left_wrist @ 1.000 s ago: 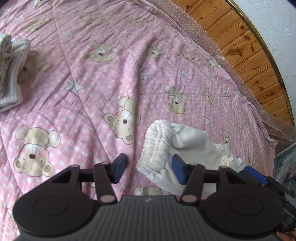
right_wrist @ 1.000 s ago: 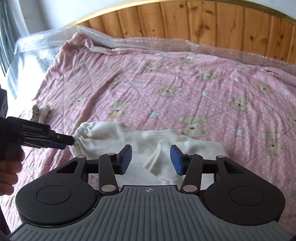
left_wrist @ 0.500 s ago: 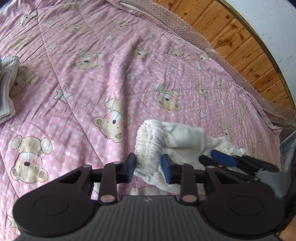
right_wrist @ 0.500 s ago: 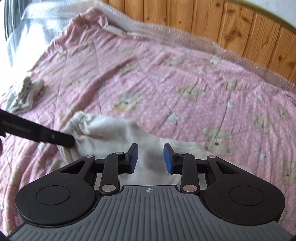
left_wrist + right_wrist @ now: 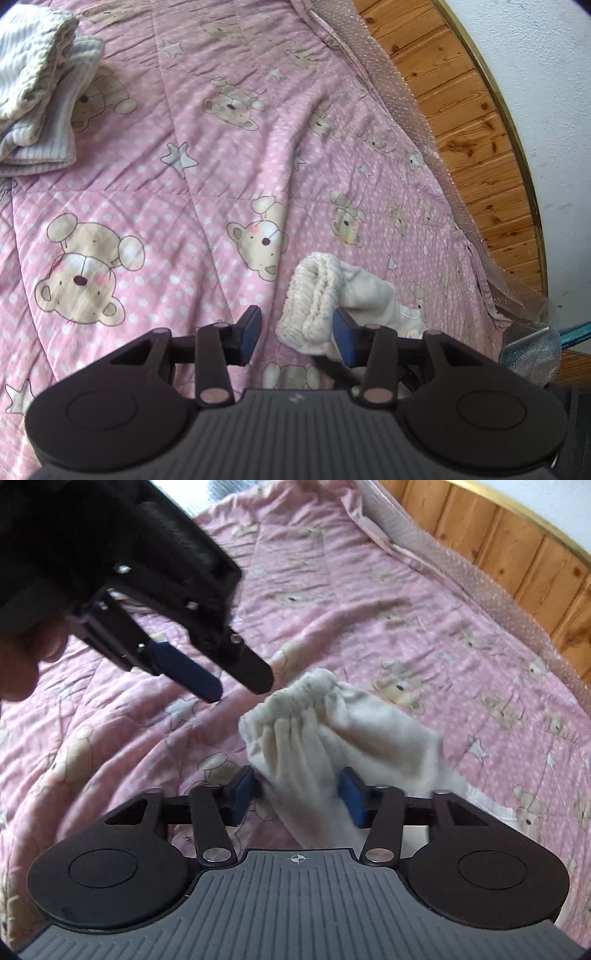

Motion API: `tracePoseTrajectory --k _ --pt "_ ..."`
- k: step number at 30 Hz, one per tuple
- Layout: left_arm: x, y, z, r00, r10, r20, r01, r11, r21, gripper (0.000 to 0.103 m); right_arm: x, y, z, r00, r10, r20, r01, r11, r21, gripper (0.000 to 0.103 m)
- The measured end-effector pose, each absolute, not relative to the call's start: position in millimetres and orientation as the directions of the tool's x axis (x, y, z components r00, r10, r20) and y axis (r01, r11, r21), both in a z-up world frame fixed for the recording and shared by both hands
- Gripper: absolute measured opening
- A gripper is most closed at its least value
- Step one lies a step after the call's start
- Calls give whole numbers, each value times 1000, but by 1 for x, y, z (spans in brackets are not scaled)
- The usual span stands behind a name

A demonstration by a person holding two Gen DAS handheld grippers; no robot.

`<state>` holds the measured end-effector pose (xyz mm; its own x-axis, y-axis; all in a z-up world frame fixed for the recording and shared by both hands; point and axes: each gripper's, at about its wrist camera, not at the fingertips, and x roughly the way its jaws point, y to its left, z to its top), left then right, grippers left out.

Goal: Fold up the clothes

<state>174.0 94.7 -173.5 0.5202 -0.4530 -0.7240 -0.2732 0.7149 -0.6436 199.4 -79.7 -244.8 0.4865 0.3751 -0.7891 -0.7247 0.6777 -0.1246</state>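
A cream garment [image 5: 369,295] with a gathered elastic waistband [image 5: 314,291] lies bunched on the pink bear-print quilt [image 5: 166,192]. My left gripper [image 5: 295,336] is open, and the waistband sits just ahead of its right finger. In the right wrist view the same garment [image 5: 354,731] runs up between the wide-apart fingers of my open right gripper [image 5: 295,797]. The left gripper [image 5: 240,686], held by a hand [image 5: 29,653], hovers just left of the waistband [image 5: 295,698] without touching it. The garment's near end is hidden under the right gripper body.
A folded grey-white ribbed garment [image 5: 37,92] lies at the far left of the quilt. A wooden headboard [image 5: 461,129] with a bubble-wrap strip [image 5: 391,81] borders the bed on the far side. A white wall [image 5: 546,92] rises behind it.
Both grippers were closed down on the cream garment half a second ago and have now opened. The left gripper has drawn back from the waistband. The garment lies more bunched than before.
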Motion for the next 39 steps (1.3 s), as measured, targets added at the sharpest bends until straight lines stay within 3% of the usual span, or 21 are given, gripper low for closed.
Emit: tracePoseTrajectory --k 1,8,11,13,14,16,17,21,23,26,33,35,36,39 --pt "173 93 -173 527 -465 -711 -263 706 -657 49 207 -84 -241 491 384 -782 -703 705 -95 10" --pt "189 71 -187 528 -555 -643 -258 617 -744 65 241 -107 -235 489 464 -738 -638 768 61 7" --pt "197 62 -196 533 -587 -609 -275 560 -781 65 248 -113 -241 492 475 -729 -622 778 88 7" --pt "201 56 -200 506 -552 -663 -302 606 -735 61 256 -123 -243 508 472 -721 -594 798 104 8" --pt "203 52 -202 485 -535 -691 -309 635 -708 50 260 -128 -244 515 470 -716 -580 807 112 12" --pt "205 50 -204 467 -538 -701 -309 643 -700 36 268 -138 -246 531 466 -708 -551 824 129 52" --pt "205 50 -203 470 -529 -706 -304 654 -692 36 272 -143 -246 538 464 -704 -537 832 138 52" --pt "203 46 -196 480 -490 -727 -280 700 -657 35 290 -163 -252 565 444 -695 -476 864 165 40" --pt "203 41 -191 484 -467 -740 -264 728 -632 33 309 -168 -264 555 410 -724 -447 881 156 29" --pt "205 25 -174 486 -428 -762 -201 794 -574 32 329 -169 -298 412 464 -784 -471 845 253 29" --pt "205 -25 -130 529 -373 -762 -23 891 -453 30 320 -231 -283 456 572 -681 -370 818 439 28" --pt "209 -56 -119 539 -376 -754 65 911 -408 30 313 -272 -280 485 583 -652 -256 808 531 37" --pt "211 -76 -115 538 -380 -752 111 917 -384 30 304 -299 -274 523 589 -616 -181 783 595 46" --pt "215 -145 -119 472 -455 -755 289 889 -355 44 289 -361 -274 580 633 -512 -11 635 773 61"
